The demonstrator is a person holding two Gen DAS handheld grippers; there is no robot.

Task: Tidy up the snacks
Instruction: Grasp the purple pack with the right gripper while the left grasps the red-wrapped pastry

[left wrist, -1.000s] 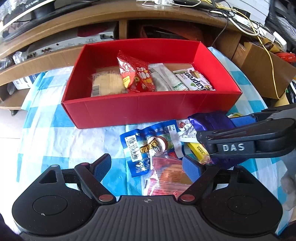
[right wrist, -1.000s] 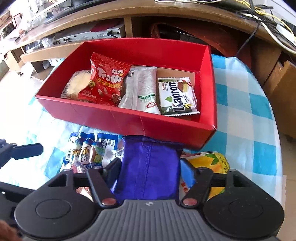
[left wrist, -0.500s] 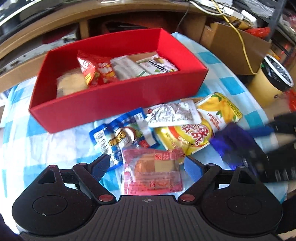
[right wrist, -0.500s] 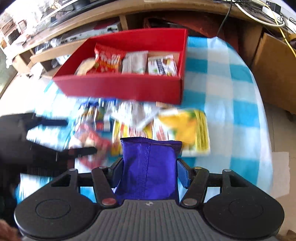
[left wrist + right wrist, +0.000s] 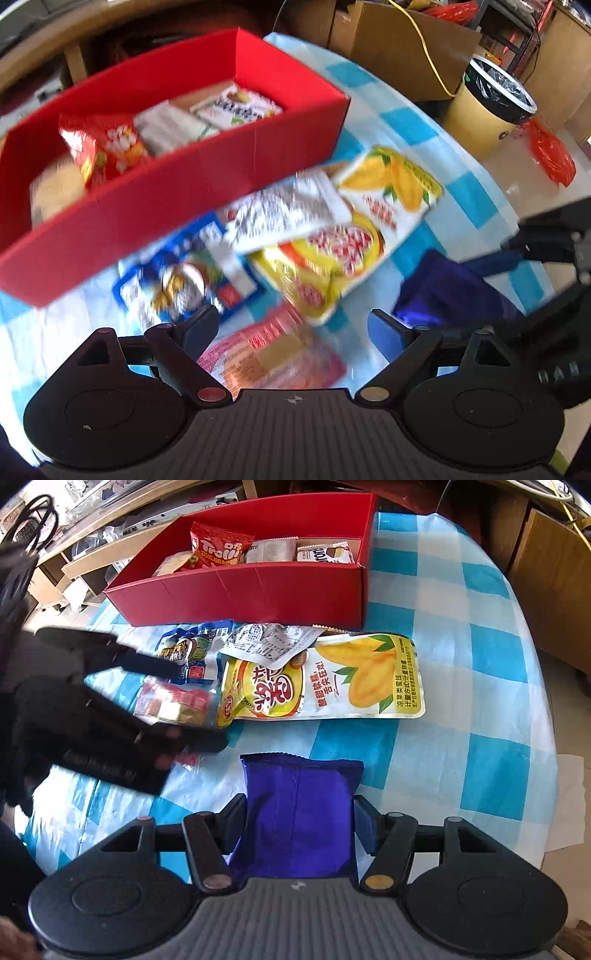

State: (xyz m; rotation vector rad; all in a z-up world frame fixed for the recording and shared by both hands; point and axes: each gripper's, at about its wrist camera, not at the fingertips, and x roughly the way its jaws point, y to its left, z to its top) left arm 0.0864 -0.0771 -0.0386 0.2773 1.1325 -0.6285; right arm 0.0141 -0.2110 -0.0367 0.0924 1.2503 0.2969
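A red box at the table's far side holds a red Trolli bag and several other packets; it also shows in the left wrist view. My right gripper is shut on a purple packet, held above the near table edge. In front of the box lie a mango pouch, a yellow bag, a white packet, a blue packet and a pink packet. My left gripper is open and empty, just above the pink packet.
The table has a blue-and-white checked cloth. A bin with a black liner and cardboard boxes stand beyond the right edge. Wooden shelves are behind the box.
My right gripper has drawn back from the box toward the near edge with the purple packet. My left gripper has swung right and moved closer over the pink packet.
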